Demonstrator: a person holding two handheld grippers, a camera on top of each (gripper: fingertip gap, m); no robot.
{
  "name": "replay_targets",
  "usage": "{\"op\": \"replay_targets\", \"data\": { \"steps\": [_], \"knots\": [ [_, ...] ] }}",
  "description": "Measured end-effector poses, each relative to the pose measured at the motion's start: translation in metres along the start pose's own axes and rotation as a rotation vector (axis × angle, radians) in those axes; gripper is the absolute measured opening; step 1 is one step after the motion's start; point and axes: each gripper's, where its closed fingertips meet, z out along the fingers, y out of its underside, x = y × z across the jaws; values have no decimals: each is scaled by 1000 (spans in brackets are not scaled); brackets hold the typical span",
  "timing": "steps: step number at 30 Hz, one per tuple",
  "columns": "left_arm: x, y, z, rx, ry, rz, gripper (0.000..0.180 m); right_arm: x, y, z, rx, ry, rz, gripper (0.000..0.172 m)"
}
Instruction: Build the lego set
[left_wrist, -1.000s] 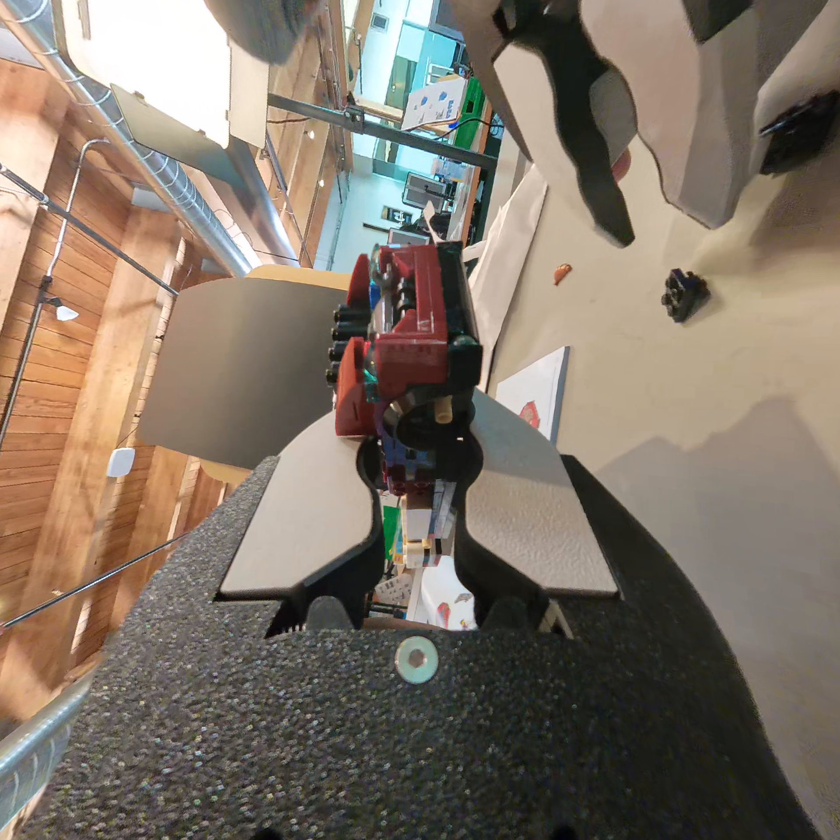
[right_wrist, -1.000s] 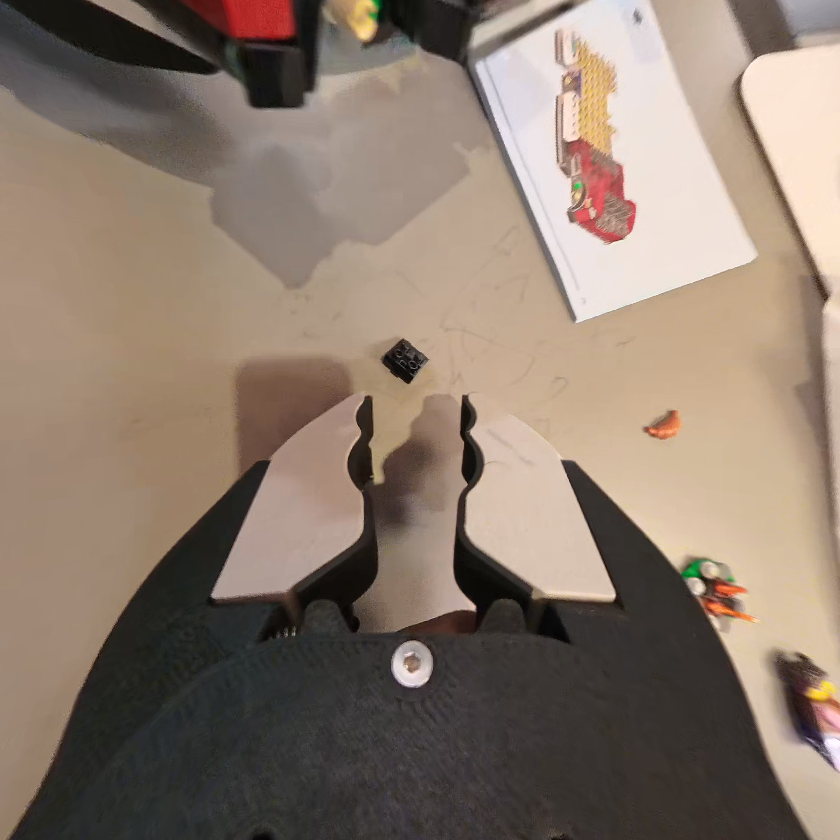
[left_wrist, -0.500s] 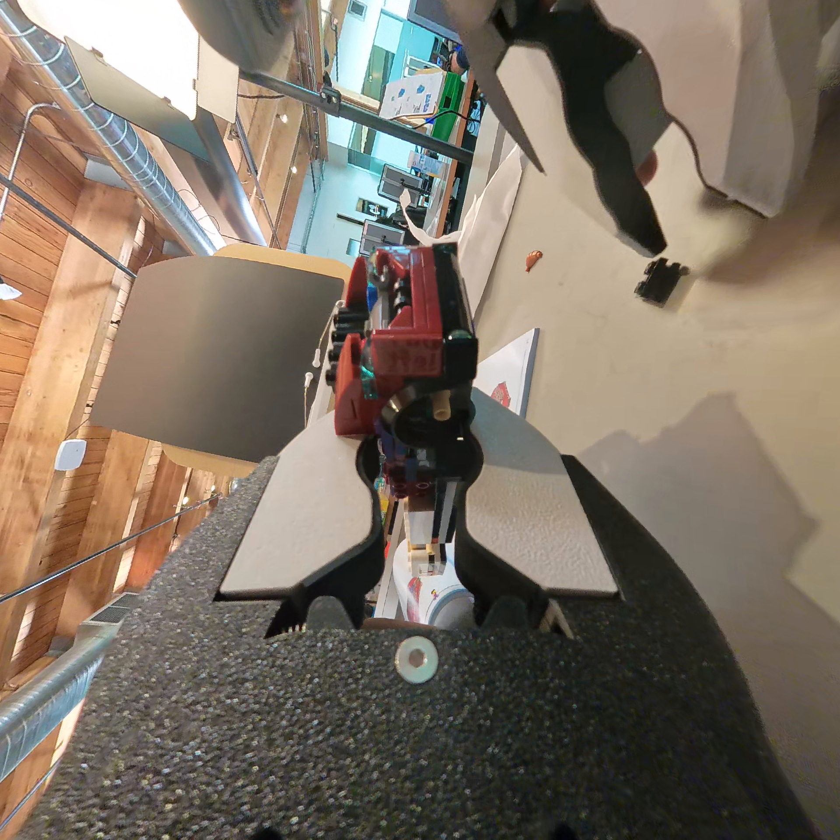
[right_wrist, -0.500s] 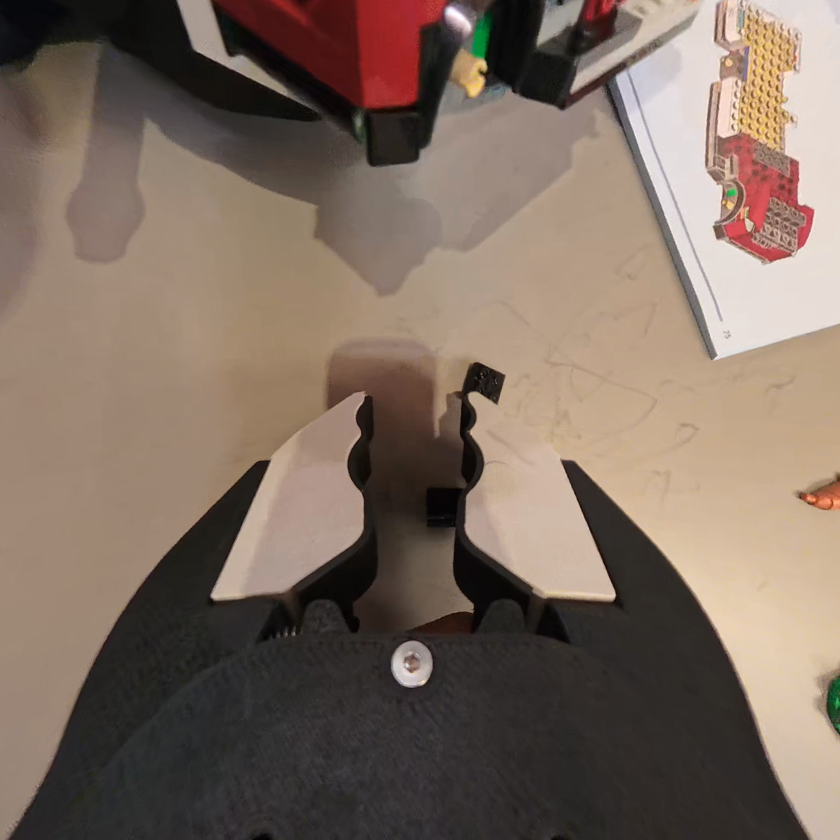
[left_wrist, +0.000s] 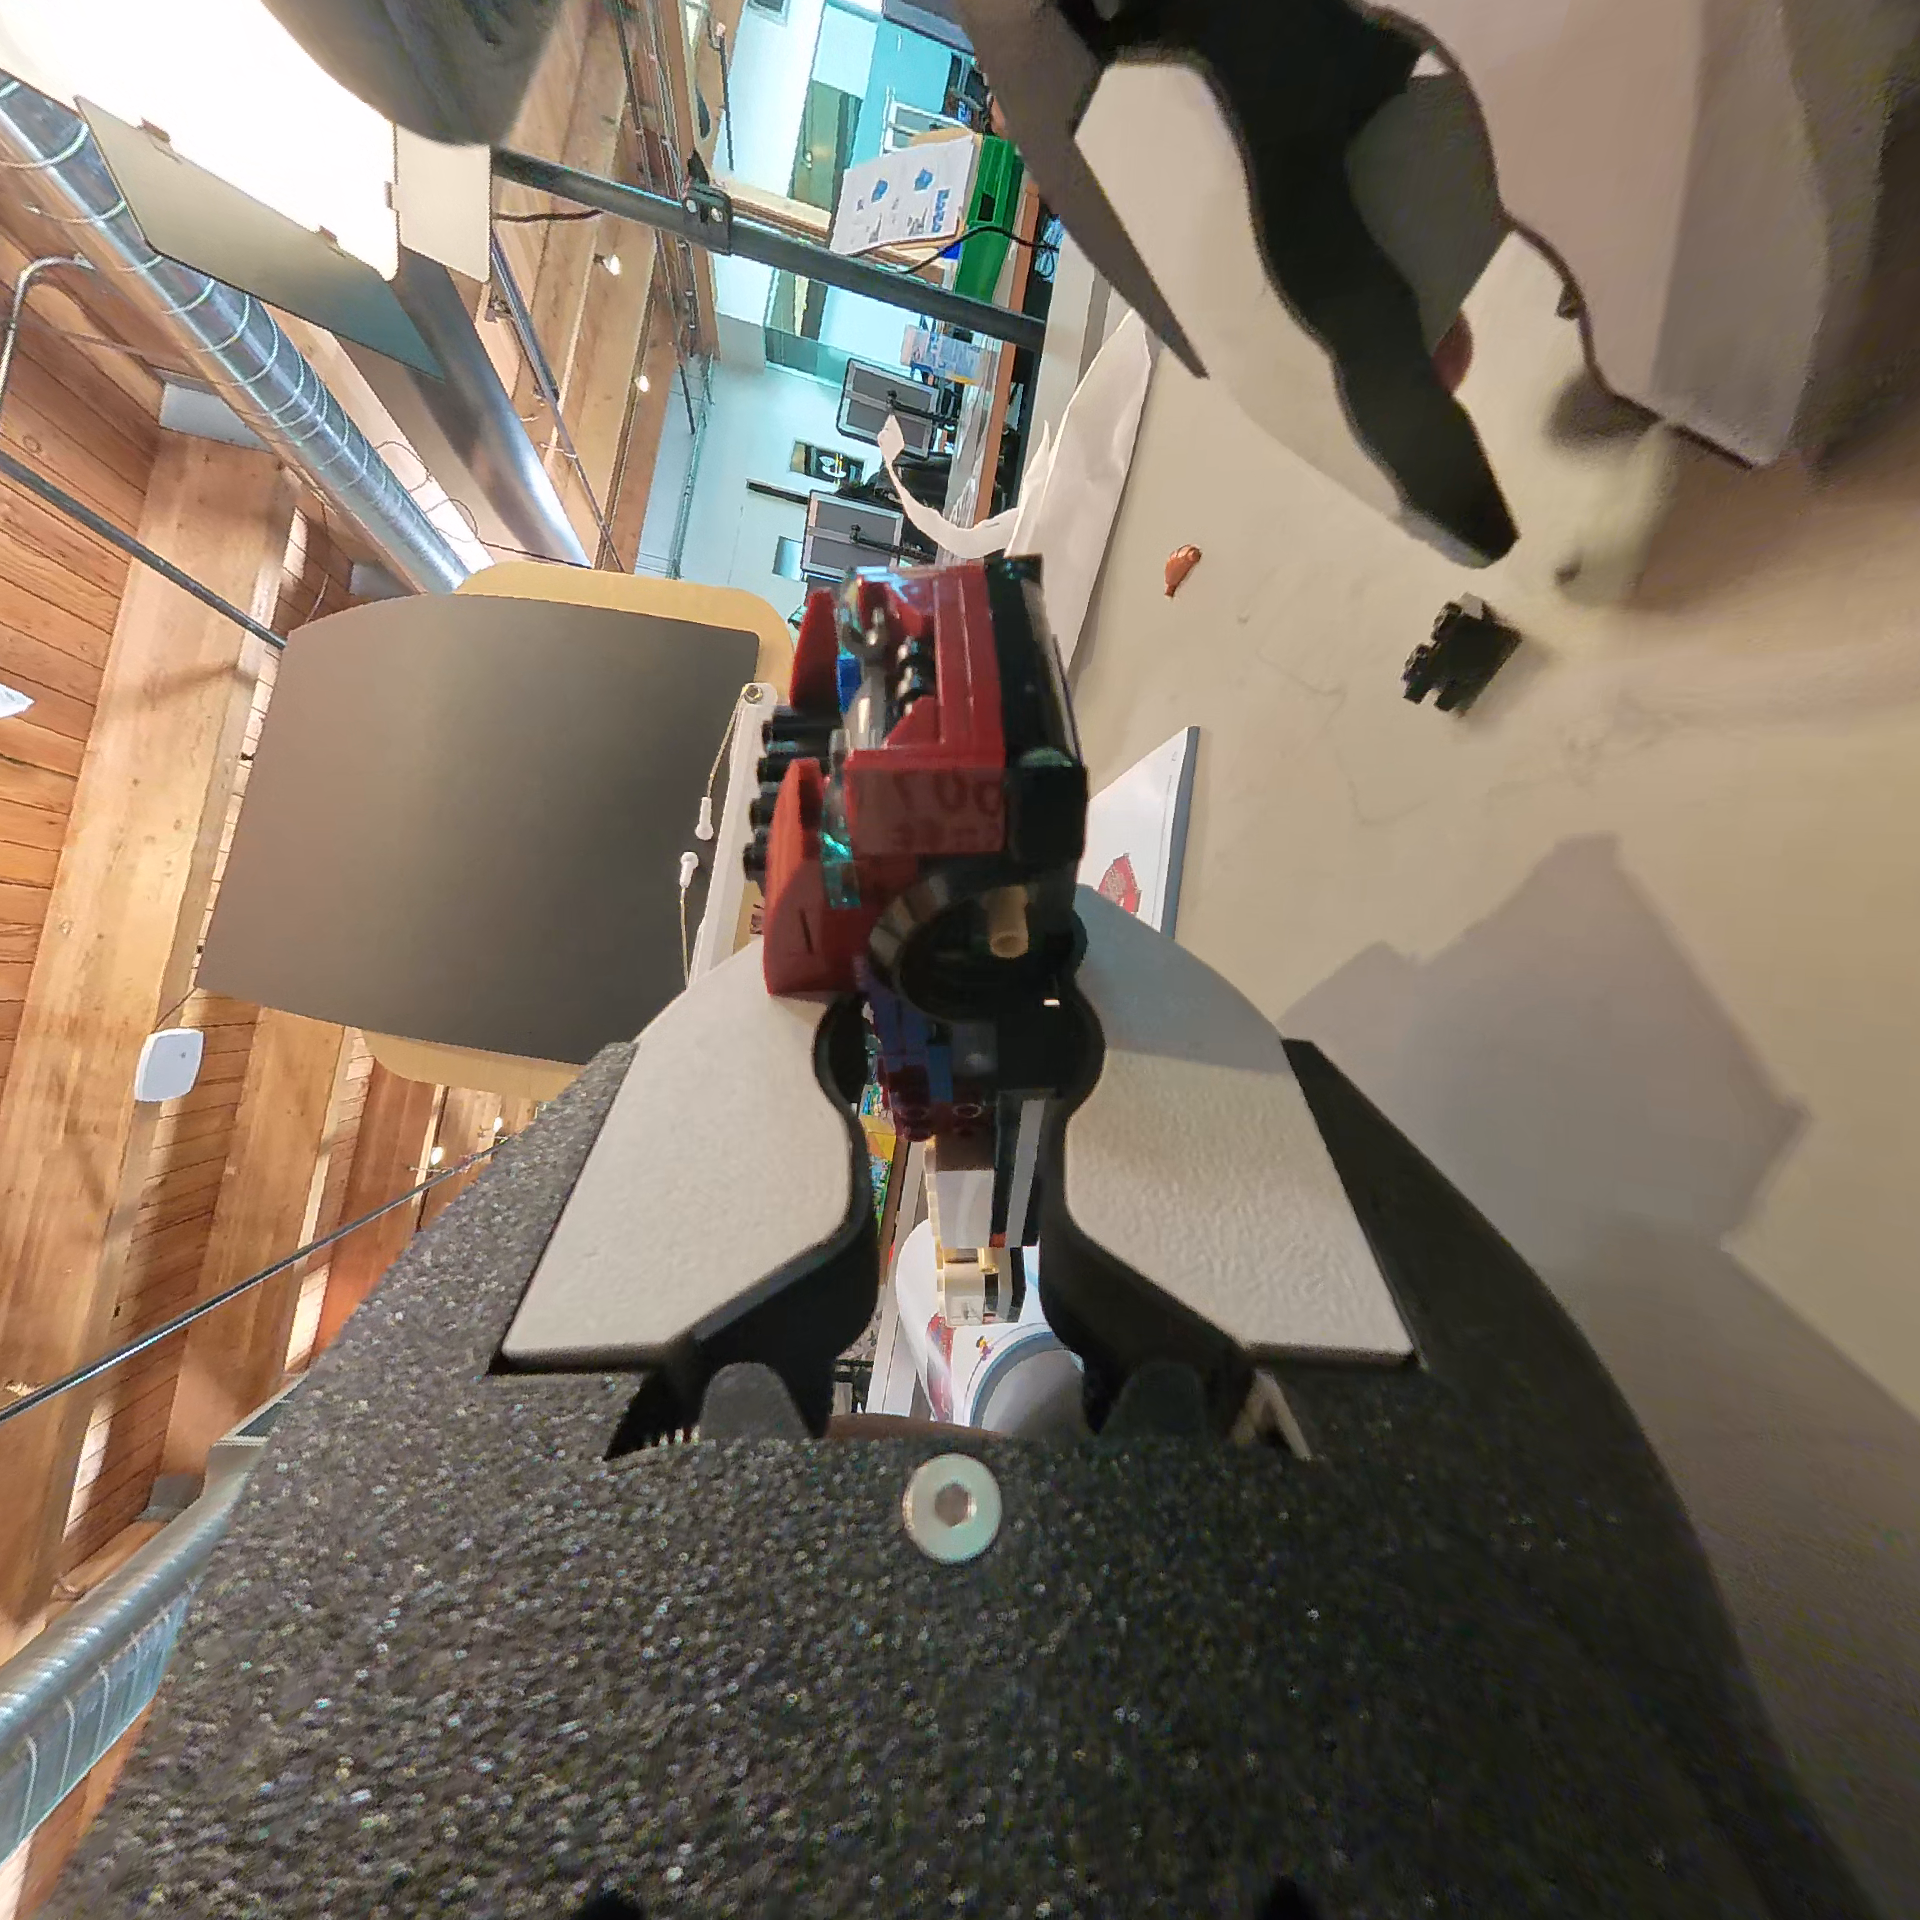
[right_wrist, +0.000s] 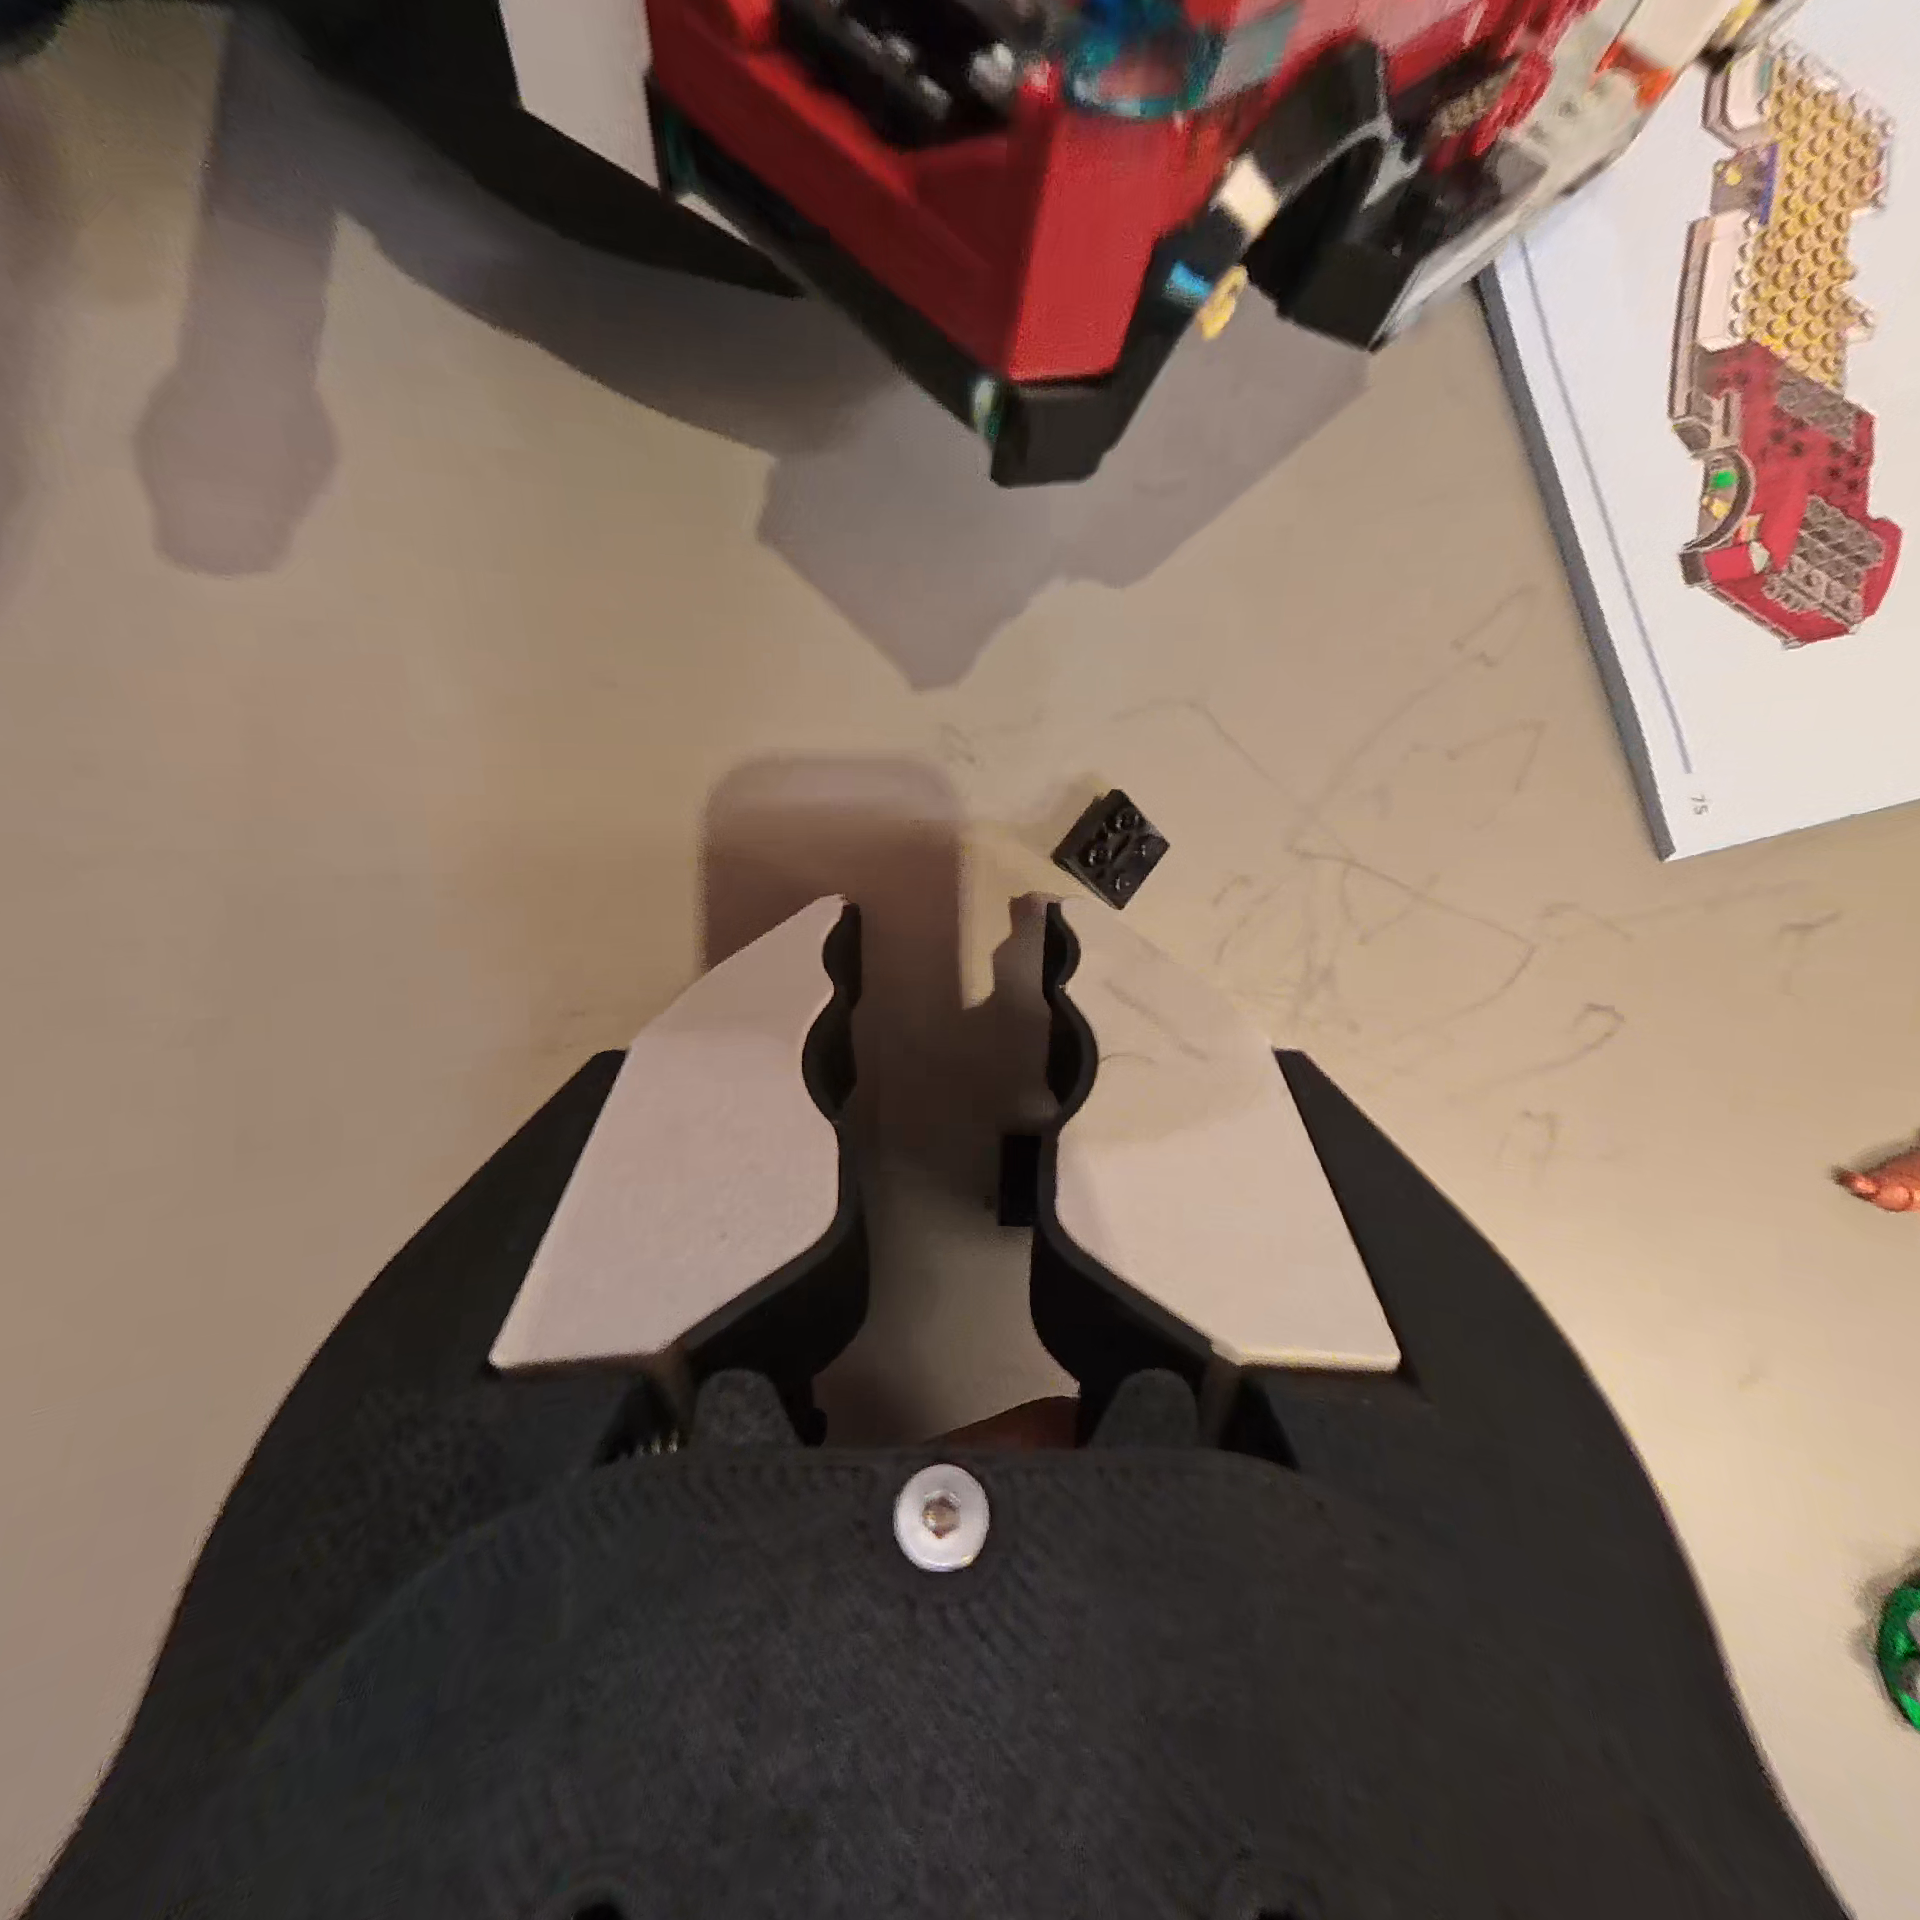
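My left gripper (left_wrist: 961, 997) clamps the red brick model (left_wrist: 925, 769); my right gripper (right_wrist: 951, 914), released mid-frame, could nudge away the black brick (right_wrist: 1112, 847) upper right of its tips.

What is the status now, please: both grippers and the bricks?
Left gripper shut on red brick model, off the table. Right gripper open, empty. Black brick just beyond right finger.

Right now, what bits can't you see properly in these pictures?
- Brick-built red vehicle in the left gripper: its back end is hidden between the fingers in the left wrist view; blurred and cut off by the top edge in the right wrist view.
- Green piece: cut off by the right edge.
- Instruction booklet: its far side runs off the frame.
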Motion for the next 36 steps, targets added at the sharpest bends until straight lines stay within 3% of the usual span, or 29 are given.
{"op": "replay_targets", "data": {
  "steps": [5,13,36],
  "knots": [
    [7,0,1,-1,22,15,33,21,-5,-3,50,67,-62,34],
    [15,1,-1,-2,53,43,33,27,-5,3,51,37,-140,38],
    [25,-7,-11,22,127,24,33,25,0,5,107,35,-23,32]
  ]
}}
